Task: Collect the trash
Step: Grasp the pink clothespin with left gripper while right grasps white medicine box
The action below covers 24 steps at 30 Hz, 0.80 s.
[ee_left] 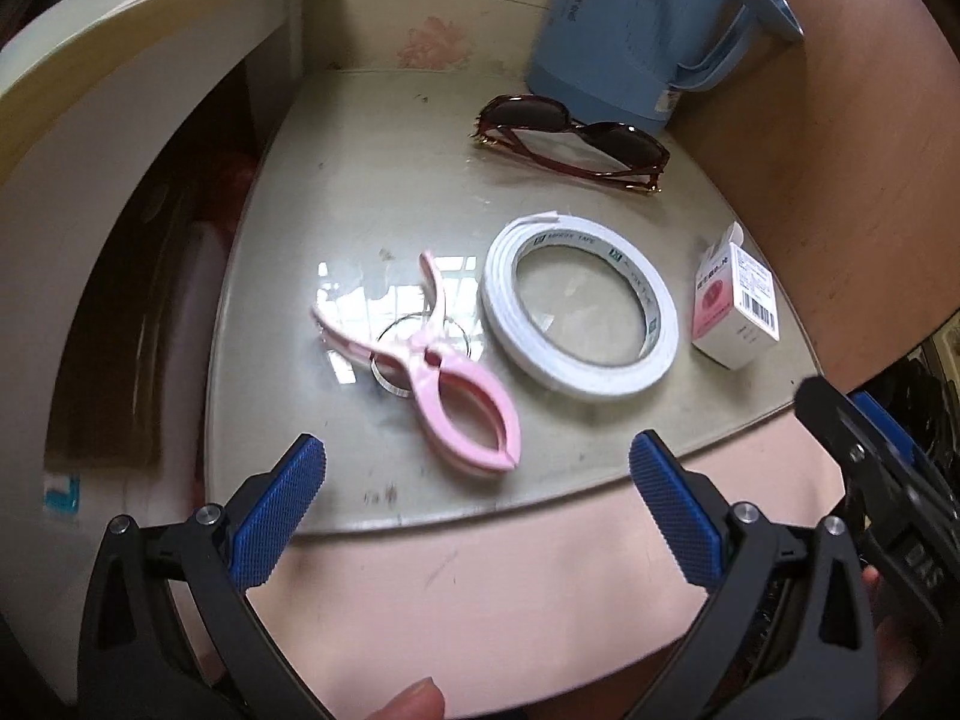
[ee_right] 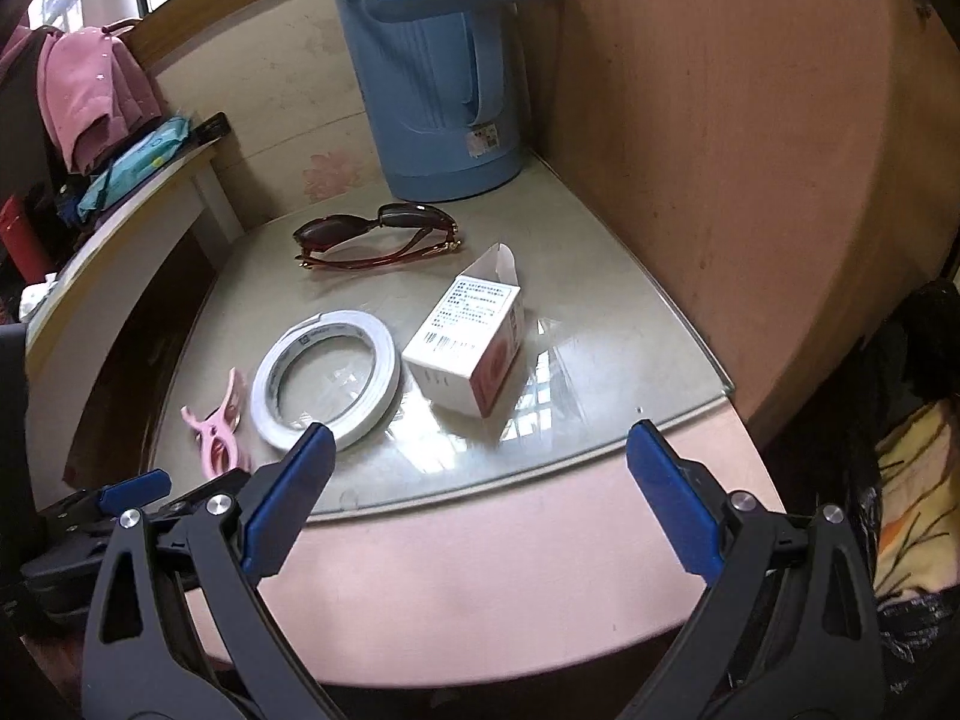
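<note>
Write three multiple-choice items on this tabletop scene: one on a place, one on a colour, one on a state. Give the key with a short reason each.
1. Where does the tape roll lie?
A. Between the clothes peg and the small carton
B. Inside the blue bin
C. On top of the sunglasses

2. What colour is the clothes peg?
A. Green
B. Pink
C. Black

3. How is the small carton's top flap?
A. Taped shut
B. Torn off
C. Open, standing up

Key:
1 A: the left wrist view shows the peg on one side of the roll and the carton on the other.
2 B: its plastic is pale pink in both views.
3 C: the right wrist view shows the flap raised at the carton's far end.
</note>
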Each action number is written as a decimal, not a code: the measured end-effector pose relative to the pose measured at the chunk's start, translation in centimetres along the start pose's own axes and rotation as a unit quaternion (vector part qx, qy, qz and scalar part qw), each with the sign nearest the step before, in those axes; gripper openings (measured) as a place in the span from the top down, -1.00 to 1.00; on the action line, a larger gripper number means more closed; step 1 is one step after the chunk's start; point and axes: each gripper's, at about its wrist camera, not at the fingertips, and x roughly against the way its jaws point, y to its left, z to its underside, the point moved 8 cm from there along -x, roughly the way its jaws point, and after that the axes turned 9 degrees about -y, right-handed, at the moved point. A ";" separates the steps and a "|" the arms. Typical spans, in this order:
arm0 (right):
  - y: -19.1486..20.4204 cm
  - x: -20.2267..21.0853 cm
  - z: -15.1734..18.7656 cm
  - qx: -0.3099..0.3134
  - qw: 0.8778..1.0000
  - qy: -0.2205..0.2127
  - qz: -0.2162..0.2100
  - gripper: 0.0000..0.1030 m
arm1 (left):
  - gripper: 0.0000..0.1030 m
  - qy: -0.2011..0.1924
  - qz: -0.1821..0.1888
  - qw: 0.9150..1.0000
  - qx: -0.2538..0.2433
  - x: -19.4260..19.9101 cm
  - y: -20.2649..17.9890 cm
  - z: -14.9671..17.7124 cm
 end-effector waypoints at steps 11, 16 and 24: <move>0.9 -5.3 -0.7 0.005 1.000 -0.004 0.022 -0.87 | -0.25 -0.029 0.010 0.999 -0.039 -1.2 0.4 -1.2; 0.9 -6.9 -1.0 -0.001 1.000 -0.006 0.029 -0.84 | 0.00 -0.040 0.013 0.998 -0.050 -1.2 0.8 -1.3; 0.5 -7.1 -0.7 -0.007 1.000 0.005 0.013 0.06 | 0.38 -0.048 0.039 0.997 -0.047 -1.2 0.5 -1.2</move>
